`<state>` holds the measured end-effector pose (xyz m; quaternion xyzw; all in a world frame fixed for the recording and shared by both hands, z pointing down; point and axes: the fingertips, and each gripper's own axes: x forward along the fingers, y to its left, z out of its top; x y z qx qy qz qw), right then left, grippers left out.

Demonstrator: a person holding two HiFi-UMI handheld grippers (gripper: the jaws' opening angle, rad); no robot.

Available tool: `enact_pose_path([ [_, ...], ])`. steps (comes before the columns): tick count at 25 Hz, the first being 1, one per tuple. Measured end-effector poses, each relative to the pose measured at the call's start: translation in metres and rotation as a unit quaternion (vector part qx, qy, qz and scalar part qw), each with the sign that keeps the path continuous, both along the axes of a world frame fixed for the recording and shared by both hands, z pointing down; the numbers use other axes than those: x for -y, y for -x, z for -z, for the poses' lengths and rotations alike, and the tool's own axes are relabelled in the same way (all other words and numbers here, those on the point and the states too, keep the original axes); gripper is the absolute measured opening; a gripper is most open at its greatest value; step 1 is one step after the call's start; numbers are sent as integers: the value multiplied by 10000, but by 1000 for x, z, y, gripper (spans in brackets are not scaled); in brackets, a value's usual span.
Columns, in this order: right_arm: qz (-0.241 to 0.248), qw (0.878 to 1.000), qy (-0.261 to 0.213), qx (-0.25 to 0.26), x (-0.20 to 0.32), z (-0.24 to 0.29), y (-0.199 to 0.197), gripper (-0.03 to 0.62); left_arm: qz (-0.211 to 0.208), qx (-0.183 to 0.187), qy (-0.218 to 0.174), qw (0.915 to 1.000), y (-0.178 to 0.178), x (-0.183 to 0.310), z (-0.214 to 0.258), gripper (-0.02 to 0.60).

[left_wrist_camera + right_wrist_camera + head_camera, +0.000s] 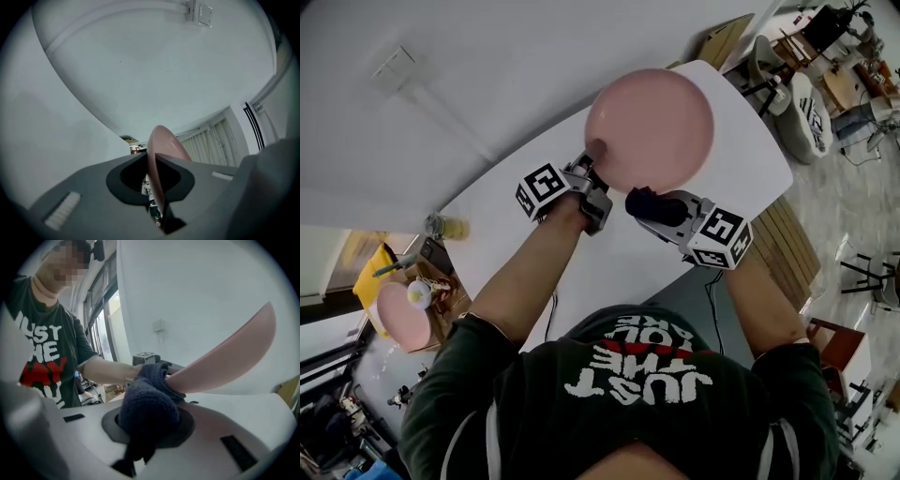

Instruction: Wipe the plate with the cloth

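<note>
The left gripper pinches just the rim of the pink plate, holding it up over the white table, and the right gripper squeezes the dark cloth against the plate's edge, so a hard push could make the plate slip out and fall.

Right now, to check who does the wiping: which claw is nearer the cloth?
Right. The right claw is shut on the dark cloth, which touches the pink plate at its rim; the left claw grips that rim just left of the cloth in the head view.
</note>
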<state>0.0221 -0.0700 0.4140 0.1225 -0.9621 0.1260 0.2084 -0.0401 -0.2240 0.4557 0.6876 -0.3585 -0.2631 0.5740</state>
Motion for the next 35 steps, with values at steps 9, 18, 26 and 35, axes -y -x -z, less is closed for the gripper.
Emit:
enact_pose_path([
  [9, -210, 9987, -341, -307, 18, -28, 25, 54, -619, -212, 77, 9978, -27, -13, 3, 25],
  [18, -236, 9991, -150, -329, 2, -53, 1, 54, -1559, -810, -572, 9828, -38, -26, 28, 23],
  [26, -1343, 9868, 685, 599, 56, -5, -125, 54, -2981, 1683, -3472, 8731, -11, -50, 67, 23],
  [35, 785, 9923, 696, 655, 52, 69, -49, 54, -4041, 3377, -5842, 6175, -59, -132, 74, 21],
])
